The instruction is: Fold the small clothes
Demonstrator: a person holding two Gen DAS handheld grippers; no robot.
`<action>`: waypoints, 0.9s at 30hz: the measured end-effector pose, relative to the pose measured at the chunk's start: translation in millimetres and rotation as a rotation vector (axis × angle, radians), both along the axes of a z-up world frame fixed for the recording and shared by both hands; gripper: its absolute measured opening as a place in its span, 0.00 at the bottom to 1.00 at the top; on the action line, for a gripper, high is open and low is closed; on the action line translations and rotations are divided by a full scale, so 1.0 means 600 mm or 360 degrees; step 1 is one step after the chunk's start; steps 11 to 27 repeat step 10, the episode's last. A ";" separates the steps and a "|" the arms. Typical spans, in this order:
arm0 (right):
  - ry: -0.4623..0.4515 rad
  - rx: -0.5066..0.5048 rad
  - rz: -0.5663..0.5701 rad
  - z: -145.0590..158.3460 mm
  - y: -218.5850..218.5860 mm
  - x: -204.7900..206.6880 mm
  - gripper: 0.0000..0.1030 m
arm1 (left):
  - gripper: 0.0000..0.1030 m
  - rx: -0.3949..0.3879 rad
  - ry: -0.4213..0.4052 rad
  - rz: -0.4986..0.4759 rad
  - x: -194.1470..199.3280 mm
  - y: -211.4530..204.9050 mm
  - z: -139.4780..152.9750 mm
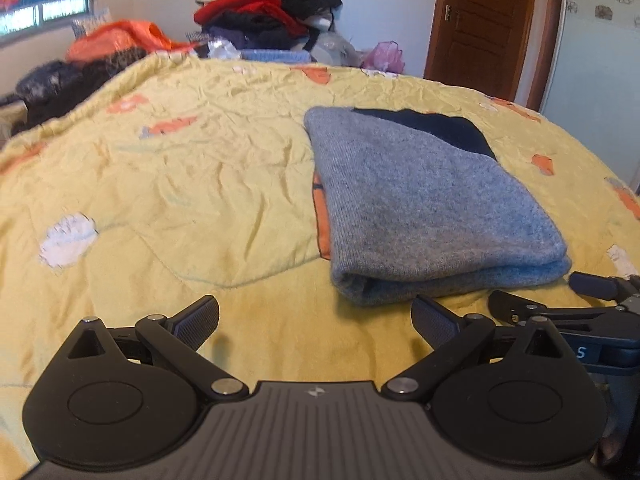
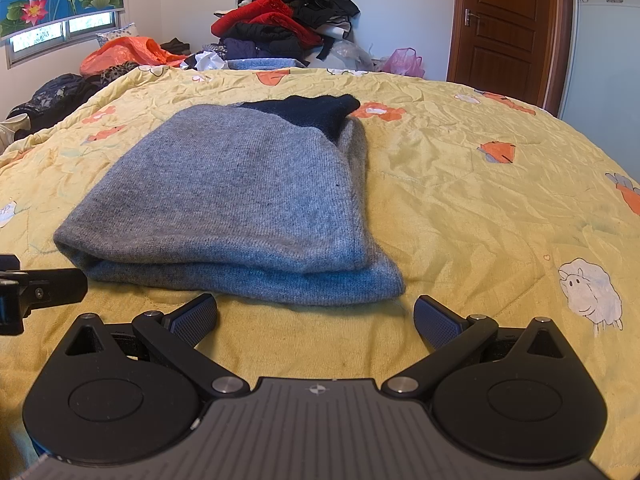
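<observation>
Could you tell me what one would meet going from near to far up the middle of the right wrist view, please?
Right gripper, open → bare yellow quilt → folded grey sweater → its dark navy part → pile of clothes against the wall.

The grey sweater lies folded on the yellow quilt, so its inner layers are hidden, and its navy part shows only at the far end. The clothes pile past the quilt's far edge is blurred in the left wrist view. The right gripper is cut off there by the right edge.
</observation>
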State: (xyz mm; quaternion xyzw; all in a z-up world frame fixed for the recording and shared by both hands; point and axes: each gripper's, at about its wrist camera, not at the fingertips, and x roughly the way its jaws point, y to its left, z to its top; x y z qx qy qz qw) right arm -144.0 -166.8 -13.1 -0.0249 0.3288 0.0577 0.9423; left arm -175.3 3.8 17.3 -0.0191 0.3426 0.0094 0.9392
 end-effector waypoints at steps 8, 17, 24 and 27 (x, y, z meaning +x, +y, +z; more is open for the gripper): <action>-0.0092 0.0042 -0.0049 0.046 0.016 -0.028 1.00 | 1.00 0.0080 -0.0144 -0.0001 -0.032 -0.015 0.052; -0.0098 -0.0007 -0.0064 0.057 0.025 -0.030 1.00 | 1.00 0.0080 -0.0175 -0.0057 -0.042 -0.016 0.067; -0.0098 -0.0007 -0.0064 0.057 0.025 -0.030 1.00 | 1.00 0.0080 -0.0175 -0.0057 -0.042 -0.016 0.067; -0.0098 -0.0007 -0.0064 0.057 0.025 -0.030 1.00 | 1.00 0.0080 -0.0175 -0.0057 -0.042 -0.016 0.067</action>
